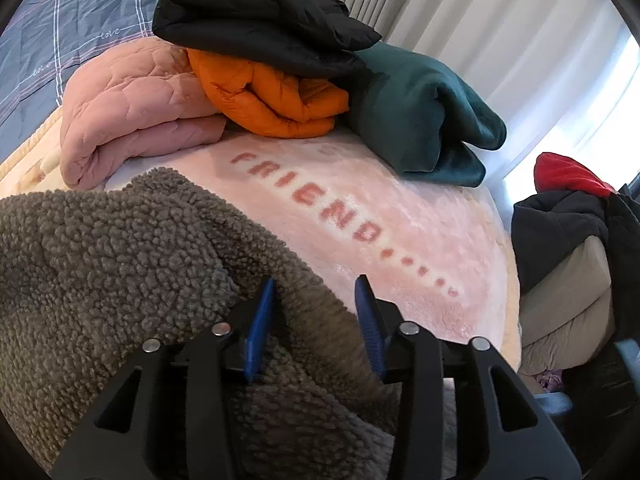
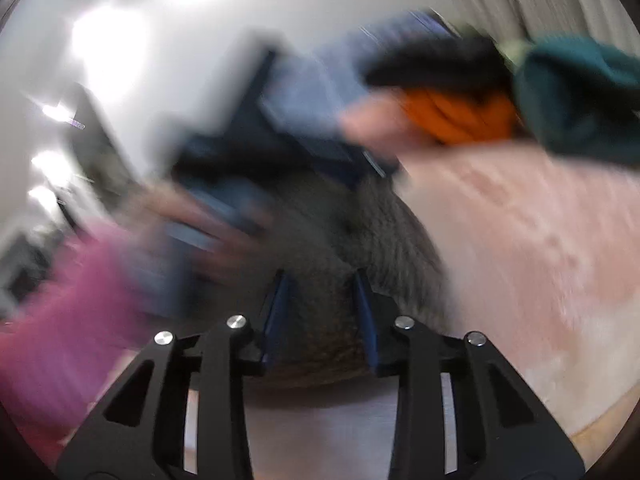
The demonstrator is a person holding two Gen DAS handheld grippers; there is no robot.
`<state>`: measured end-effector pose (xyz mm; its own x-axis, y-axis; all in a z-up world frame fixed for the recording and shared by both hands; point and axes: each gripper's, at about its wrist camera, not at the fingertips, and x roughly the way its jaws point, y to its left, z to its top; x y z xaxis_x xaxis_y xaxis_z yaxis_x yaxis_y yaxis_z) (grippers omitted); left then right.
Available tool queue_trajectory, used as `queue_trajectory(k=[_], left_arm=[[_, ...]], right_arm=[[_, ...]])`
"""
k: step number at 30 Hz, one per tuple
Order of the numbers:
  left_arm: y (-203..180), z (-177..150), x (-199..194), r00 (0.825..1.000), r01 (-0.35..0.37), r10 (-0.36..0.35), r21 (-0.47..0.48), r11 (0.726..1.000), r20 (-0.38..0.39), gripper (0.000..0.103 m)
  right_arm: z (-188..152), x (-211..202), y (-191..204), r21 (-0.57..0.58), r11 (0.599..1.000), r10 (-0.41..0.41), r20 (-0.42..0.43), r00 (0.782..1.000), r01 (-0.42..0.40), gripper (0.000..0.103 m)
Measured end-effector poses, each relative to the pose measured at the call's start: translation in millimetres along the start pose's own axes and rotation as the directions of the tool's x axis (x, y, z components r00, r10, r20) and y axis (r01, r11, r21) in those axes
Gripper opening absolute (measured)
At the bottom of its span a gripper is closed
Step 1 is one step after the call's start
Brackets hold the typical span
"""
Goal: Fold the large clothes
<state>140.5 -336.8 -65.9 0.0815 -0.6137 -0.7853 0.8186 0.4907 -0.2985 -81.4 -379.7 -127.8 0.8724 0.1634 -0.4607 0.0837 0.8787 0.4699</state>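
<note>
A brown-grey fleece garment (image 1: 120,272) lies bunched on a pink blanket (image 1: 400,216) that reads "FRIEND". My left gripper (image 1: 316,292) is open, its blue fingers over the fleece's right edge, with fabric between and under them. In the blurred right wrist view the same fleece (image 2: 340,232) sits ahead. My right gripper (image 2: 322,284) is open with fleece between its fingers. The left gripper and the hand in a pink sleeve (image 2: 60,320) show blurred at the left.
At the back lie a folded pink quilt (image 1: 132,120), an orange jacket (image 1: 268,96), a black jacket (image 1: 256,20) and a teal garment (image 1: 424,120). A pile of dark, red and beige clothes (image 1: 572,240) sits at the right. Curtains (image 1: 480,20) hang behind.
</note>
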Motion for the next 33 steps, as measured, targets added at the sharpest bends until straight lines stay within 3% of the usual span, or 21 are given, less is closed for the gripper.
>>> queue_trajectory(k=[4,8,10,12,13,15,17,18,19,21,22,25,29,31,32,33], left_arm=[[-5,0,-1,1.0,0.02,-0.02,0.009,1.0,0.019,0.05],[-14,-1,-44,0.986,0.075,-0.079,0.036,0.997,0.147,0.05],[-18,-5,-74,0.972,0.049,-0.068,0.085,0.995,0.226,0.05],[-17,-10,-101,0.954,-0.07,0.027,0.135,0.988,0.299,0.05],[-10,-12,-112,0.94,-0.169,0.115,0.145,0.975,0.32,0.05],[8,-16,-114,0.918,-0.307,0.253,0.142,0.941,0.306,0.05],[42,-21,-97,0.871,-0.468,0.436,0.111,0.877,0.225,0.05],[65,-27,-79,0.837,-0.542,0.525,0.1,0.834,0.157,0.058],[78,-32,-69,0.843,-0.534,0.52,0.1,0.839,0.135,0.06],[106,-41,-49,0.874,-0.481,0.478,0.02,0.877,0.086,0.06],[110,-40,-47,0.879,-0.471,0.469,0.003,0.882,0.09,0.06],[104,-33,-41,0.87,-0.489,0.486,0.027,0.872,0.08,0.06],[105,-36,-49,0.874,-0.479,0.475,0.011,0.878,0.1,0.06],[107,-39,-65,0.877,-0.462,0.457,0.004,0.887,0.149,0.06],[108,-40,-78,0.871,-0.461,0.453,0.0,0.887,0.189,0.062],[109,-39,-89,0.851,-0.489,0.479,-0.007,0.872,0.215,0.062]], right_arm=[[-3,6,-26,0.162,0.985,0.071,-0.048,0.996,-0.063,0.035],[1,4,-17,0.086,0.996,0.034,-0.072,0.997,-0.028,0.035],[2,6,-18,0.104,0.994,0.029,-0.072,0.997,-0.022,0.036],[3,7,-20,0.122,0.992,0.042,-0.075,0.996,-0.033,0.036],[7,8,-19,0.124,0.992,0.042,-0.078,0.996,-0.033,0.036],[7,9,-18,0.118,0.993,0.034,-0.077,0.996,-0.024,0.036],[8,10,-16,0.113,0.994,0.021,-0.074,0.997,-0.012,0.036],[8,10,-15,0.107,0.994,0.012,-0.071,0.997,-0.004,0.036],[9,10,-13,0.101,0.995,0.012,-0.068,0.998,-0.005,0.036],[11,12,-6,0.079,0.997,0.006,-0.063,0.998,-0.001,0.036],[11,10,-2,0.072,0.997,-0.015,-0.061,0.998,0.02,0.036],[14,13,6,0.053,0.995,-0.08,-0.062,0.995,0.083,0.036],[14,13,-2,0.08,0.996,-0.036,-0.078,0.996,0.042,0.036],[14,13,-4,0.079,0.996,-0.033,-0.084,0.996,0.039,0.037],[13,11,-2,0.066,0.996,-0.054,-0.084,0.995,0.06,0.038],[12,10,0,0.055,0.995,-0.074,-0.084,0.994,0.079,0.041]])
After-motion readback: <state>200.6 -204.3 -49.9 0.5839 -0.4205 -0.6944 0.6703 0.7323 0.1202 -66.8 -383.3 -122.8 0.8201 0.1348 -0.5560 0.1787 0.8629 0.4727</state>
